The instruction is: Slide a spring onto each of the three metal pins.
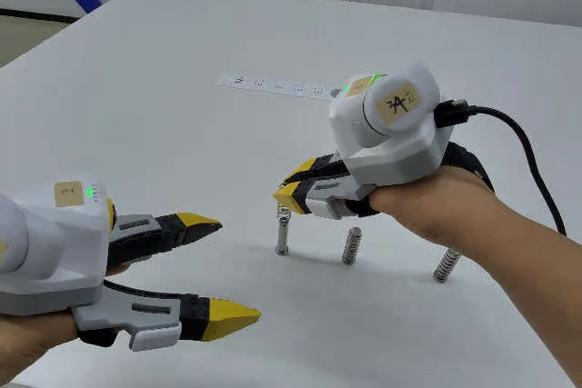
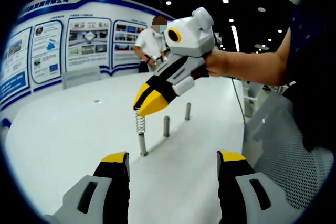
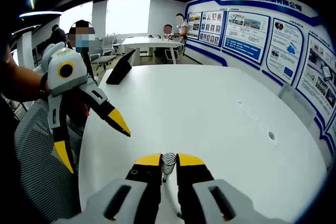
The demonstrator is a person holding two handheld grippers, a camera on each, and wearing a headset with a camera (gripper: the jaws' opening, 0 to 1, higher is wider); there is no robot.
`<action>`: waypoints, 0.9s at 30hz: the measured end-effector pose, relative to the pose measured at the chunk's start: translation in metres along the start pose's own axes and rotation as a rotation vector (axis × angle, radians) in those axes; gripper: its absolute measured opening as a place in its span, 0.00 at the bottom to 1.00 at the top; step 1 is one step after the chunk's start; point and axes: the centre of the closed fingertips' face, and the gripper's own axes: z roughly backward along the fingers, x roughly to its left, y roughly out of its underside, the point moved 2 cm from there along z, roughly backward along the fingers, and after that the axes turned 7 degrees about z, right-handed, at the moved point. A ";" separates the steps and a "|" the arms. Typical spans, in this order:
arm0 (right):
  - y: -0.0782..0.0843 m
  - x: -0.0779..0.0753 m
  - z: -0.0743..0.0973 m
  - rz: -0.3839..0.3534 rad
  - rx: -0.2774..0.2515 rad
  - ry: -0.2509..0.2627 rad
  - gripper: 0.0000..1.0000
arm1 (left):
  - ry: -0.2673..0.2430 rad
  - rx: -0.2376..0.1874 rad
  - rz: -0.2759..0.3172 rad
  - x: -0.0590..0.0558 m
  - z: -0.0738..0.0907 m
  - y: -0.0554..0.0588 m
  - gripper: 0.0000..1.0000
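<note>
Holds left gripper [image 1: 236, 270] wide open over the tabletop [image 1: 182, 61], near its front edge. Clamps right gripper [image 1: 282, 195] on a spring [image 1: 284, 215], tips down.

I count three metal pins [image 1: 283, 241] near the middle of the desk [image 1: 164, 97], and three springs [image 1: 351, 245], one to a pin. There are two grippers, the left gripper [image 1: 238, 270] and the right gripper [image 1: 280, 197]. One white strip [image 1: 273, 86] lies toward the far edge.
</note>
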 end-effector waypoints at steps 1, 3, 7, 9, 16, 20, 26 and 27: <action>0.002 0.000 -0.001 -0.004 0.003 -0.002 0.11 | 0.000 0.001 0.001 0.000 0.000 0.001 0.69; 0.003 0.000 -0.002 -0.004 0.003 -0.002 0.11 | 0.000 0.002 0.001 0.000 0.001 0.001 0.69; 0.005 0.000 -0.003 -0.010 0.005 -0.002 0.11 | -0.001 0.002 0.000 0.001 0.001 0.001 0.68; 0.006 0.000 -0.004 -0.012 0.006 -0.001 0.11 | 0.000 0.000 0.001 0.000 0.001 0.001 0.68; 0.009 -0.001 -0.007 -0.021 0.006 -0.004 0.11 | 0.002 0.007 -0.001 0.000 0.001 0.002 0.67; 0.013 -0.001 -0.009 -0.026 0.008 -0.004 0.11 | 0.002 0.008 -0.001 0.000 0.001 0.003 0.67; 0.021 0.002 -0.013 -0.029 0.016 -0.007 0.11 | 0.004 0.010 -0.003 0.000 0.000 0.002 0.66; 0.023 0.002 -0.014 -0.031 0.019 -0.009 0.11 | 0.004 0.010 -0.003 0.000 0.000 0.002 0.66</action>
